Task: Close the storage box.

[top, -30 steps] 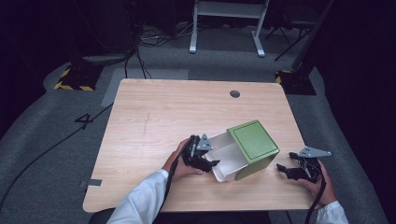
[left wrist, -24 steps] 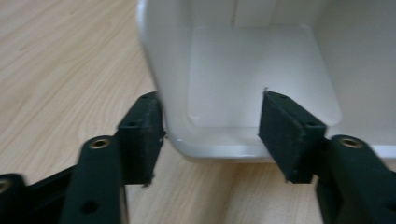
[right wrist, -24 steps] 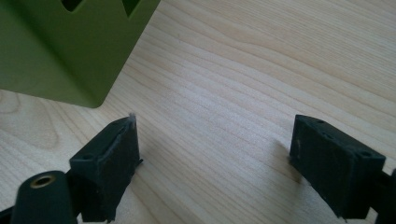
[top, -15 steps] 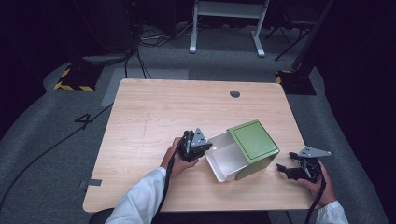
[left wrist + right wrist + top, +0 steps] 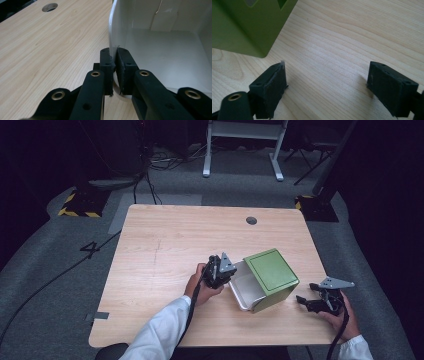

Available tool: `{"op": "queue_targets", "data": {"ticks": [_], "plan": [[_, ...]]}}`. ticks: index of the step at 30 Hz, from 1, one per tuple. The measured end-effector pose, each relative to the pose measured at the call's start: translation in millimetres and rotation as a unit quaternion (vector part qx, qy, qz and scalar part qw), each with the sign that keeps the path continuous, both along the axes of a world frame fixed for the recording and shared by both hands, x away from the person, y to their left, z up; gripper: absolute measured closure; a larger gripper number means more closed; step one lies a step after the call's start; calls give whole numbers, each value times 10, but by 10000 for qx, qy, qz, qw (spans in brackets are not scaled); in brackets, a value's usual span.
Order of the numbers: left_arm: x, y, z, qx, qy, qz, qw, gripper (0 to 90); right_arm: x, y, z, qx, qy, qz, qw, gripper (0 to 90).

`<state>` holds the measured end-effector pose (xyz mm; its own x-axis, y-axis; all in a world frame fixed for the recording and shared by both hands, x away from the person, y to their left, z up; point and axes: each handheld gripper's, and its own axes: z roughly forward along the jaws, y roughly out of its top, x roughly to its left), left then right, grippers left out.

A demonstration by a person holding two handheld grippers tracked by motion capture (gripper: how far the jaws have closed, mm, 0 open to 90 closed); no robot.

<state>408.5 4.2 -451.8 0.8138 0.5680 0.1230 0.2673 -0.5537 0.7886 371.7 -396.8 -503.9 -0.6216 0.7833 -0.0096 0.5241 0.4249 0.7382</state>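
Since a second ago my left gripper [image 5: 226, 272] has backed off a bit toward the left of the high view, and the white inner tray [image 5: 245, 287] has come along with it, so it's now sticking further out of the green box [image 5: 270, 275]. Its fingers [image 5: 108, 67] have just been closing, and in the left gripper view they're sitting clamped on the thin white wall of the tray [image 5: 117, 37], one pad outside and one inside the rim. I'm seeing the tray's pale floor and back wall running off past the fingers in that view.

So the box is sitting on the wooden counter [image 5: 165, 250], toward the near right part of it, turned at an angle, green lid side facing up and the white tray poking out of its left end toward my left hand [image 5: 200, 287].

My right gripper [image 5: 307, 302] is hanging just beside the box's right end, near the counter's right edge, not touching anything. In the right gripper view its fingers [image 5: 270, 82] are standing wide apart with bare wood grain between them, and a corner of the green box [image 5: 249, 25] is showing up top left, apart from the pads.

Further back on the counter I'm also looking at a round cable hole [image 5: 251, 220].
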Motion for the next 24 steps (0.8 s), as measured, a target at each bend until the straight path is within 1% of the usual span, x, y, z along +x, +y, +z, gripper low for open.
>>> {"op": "queue_targets", "data": {"ticks": [1,2,3,5,9,10,11,12,13,15,16,17,18,19,20,21,22,23,24], "plan": [[8,-22,3,7,-12,5,10000,832,0,0,0,1,-1,0,10000,158],[11,-42,8,44,-1,24,10000,832,0,0,0,1,-1,0,10000,158],[16,-86,16,120,-49,48,9999,829,0,0,0,-1,0,1,10000,158],[26,-121,21,182,-57,78,9998,826,0,0,0,0,-1,1,10000,158],[44,-158,19,201,-60,110,9997,818,2,1,0,0,4,0,10000,157],[45,-185,21,264,-91,159,9995,816,2,2,0,2,5,0,10000,158],[45,-185,21,264,-91,159,9995,812,2,2,0,2,5,0,10000,158],[40,-211,25,355,-151,204,9990,807,2,2,0,0,6,0,10000,158],[34,-220,22,406,-173,252,9987,791,2,2,0,-1,6,2,10000,157],[30,-220,15,436,-136,205,9987,684,2,2,0,0,6,1,10000,157],[28,-208,7,384,-95,156,9991,684,2,2,0,0,6,1,10000,157],[27,-189,5,387,-65,176,9991,640,2,2,0,1,7,1,10000,158],[27,-162,3,327,-43,189,9993,620,2,2,0,-1,5,1,10000,157],[28,-129,5,251,13,154,9996,620,2,2,0,-1,5,2,10000,158],[29,-33,12,16,127,108,9999,627,2,2,0,0,6,1,10000,157],[24,5,18,-50,183,24,9998,648,2,2,0,-1,5,1,10000,158],[18,59,26,-93,172,-54,9998,681,2,2,0,0,5,1,10000,158],[18,59,26,-93,172,-54,9998,699,2,2,0,-1,5,1,10000,158],[7,129,38,-224,170,-144,9995,719,2,2,0,-2,4,1,10000,157]]}}
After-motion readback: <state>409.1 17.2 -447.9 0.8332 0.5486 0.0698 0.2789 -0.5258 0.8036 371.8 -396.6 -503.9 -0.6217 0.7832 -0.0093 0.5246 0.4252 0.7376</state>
